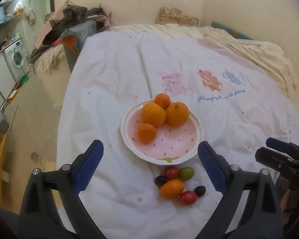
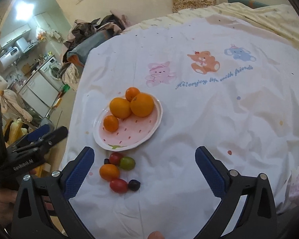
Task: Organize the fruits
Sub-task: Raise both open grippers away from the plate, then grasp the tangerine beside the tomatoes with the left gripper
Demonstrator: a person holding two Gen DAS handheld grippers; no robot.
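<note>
The left gripper stands wide open with nothing between its ribbed blue pads; the right gripper is spread just as wide and holds nothing either. Both hover over a bed covered by a wrinkled white quilt.

Nearest, at 6 o'clock from the plate, a loose cluster of small glossy fruits lies on the cloth: an oval orange tomato, two red cherry tomatoes, a green one and two dark round grapes, most of them touching.

Just beyond sits a shallow, wavy-edged ceramic plate, pink inside with red seed marks and a green stem at its near rim. Two large oranges crowd its far half, a small mandarin lies at 9 o'clock, and another mandarin at 12 o'clock is partly hidden behind the oranges.

Farther on, the quilt shows a pink bunny, an orange bear and a blue elephant above blue script reading "Hi! enjoy life with friends". In the right wrist view the left gripper's black body bears white lettering, seemingly "GenRobot.AI".
</note>
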